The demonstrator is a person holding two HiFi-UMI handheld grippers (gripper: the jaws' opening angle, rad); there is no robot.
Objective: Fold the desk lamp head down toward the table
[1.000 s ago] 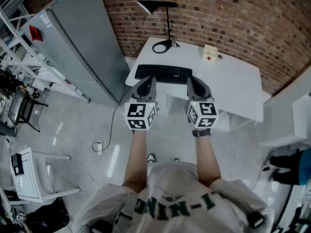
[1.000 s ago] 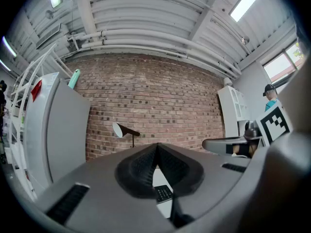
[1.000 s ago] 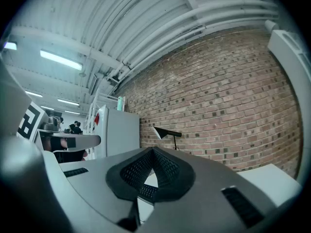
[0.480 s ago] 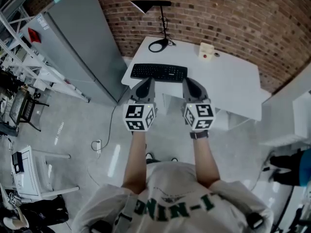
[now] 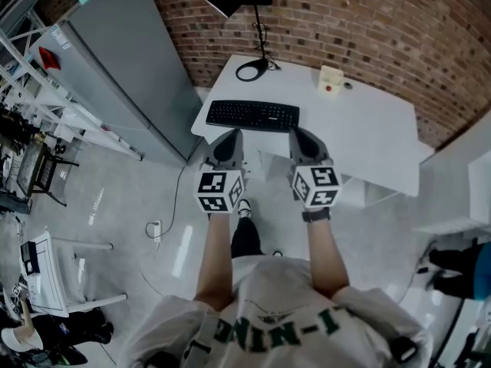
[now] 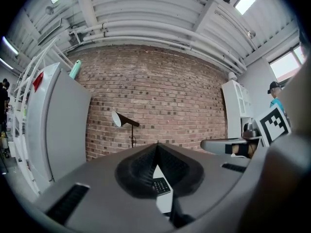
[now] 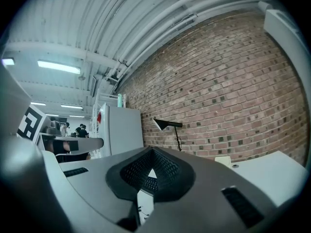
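Desk lamp (image 5: 230,6): one; tongs (image 5: 230,135) (image 5: 300,133): two

A white short-sleeved T-shirt (image 5: 268,297) with green lettering is worn, and a dark band (image 5: 317,215) is strapped round the right wrist.

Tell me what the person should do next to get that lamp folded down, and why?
Probably reach the left gripper forward over the keyboard toward the lamp head. It stands raised at the back edge of the desk by the wall, while the left gripper and the right gripper are both shut, empty and well short of it.
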